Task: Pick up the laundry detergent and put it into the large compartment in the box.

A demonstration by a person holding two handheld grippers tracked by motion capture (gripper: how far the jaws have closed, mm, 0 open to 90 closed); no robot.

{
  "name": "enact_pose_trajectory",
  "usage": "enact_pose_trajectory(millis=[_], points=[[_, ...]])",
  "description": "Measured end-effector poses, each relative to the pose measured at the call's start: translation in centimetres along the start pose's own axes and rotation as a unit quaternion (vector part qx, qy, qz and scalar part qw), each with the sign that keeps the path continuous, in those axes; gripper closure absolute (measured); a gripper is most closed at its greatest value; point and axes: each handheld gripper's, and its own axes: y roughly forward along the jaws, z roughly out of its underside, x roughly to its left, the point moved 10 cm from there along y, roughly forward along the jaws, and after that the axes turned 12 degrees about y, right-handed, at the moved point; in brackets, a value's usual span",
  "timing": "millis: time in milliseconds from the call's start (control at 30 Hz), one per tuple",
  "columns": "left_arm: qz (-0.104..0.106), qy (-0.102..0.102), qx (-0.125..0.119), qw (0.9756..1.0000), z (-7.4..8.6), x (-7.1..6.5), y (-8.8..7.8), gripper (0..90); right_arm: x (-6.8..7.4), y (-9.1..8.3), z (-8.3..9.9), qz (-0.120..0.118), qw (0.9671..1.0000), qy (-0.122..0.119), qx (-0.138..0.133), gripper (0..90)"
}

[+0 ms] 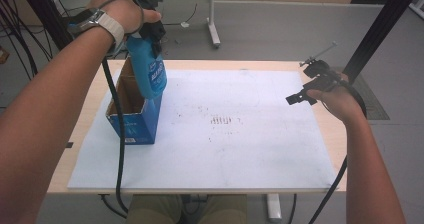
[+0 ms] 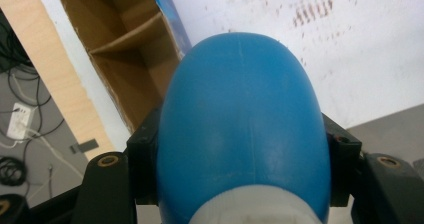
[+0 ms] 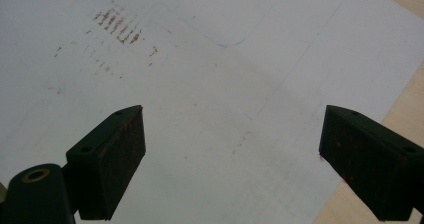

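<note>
The counter (image 1: pixel 325 134) carries a white board (image 1: pixel 240 149) that covers most of its top, with faint brown marks (image 1: pixel 222 120) near the middle. Toward the counter's left edge stands an open blue cardboard box (image 1: pixel 134 121), its brown inside split by a divider. Over the box's far right corner hangs a blue bottle (image 1: pixel 150 71), long axis upright, base just at the level of the rim and cap end up in the left tool (image 1: pixel 150 31), whose jaws are clenched on the bottle's shoulder from both sides. Judging by this, the coming move turns on the bottle sitting directly above the box opening: a straight vertical path either seats it or lifts it clear, and the left hand is the one on it. The right tool (image 1: pixel 305 95) hovers released near the counter's right edge, jaws wide apart, holding nothing
</note>
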Motion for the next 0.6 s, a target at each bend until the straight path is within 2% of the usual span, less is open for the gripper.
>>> enact_pose_trajectory(millis=[500,600], points=[[0.003,-0.053,-0.009,0.9985,1.5,2.6,-0.5,37.6,0.3,0.1,-0.3,-0.002,1.0,-0.006,-0.003,11.1],[0.003,-0.055,-0.01,0.9984,1.7,2.9,-0.6,37.6,0.4,0.0,-0.4,-0.002,1.0,-0.006,-0.003,11.1]])
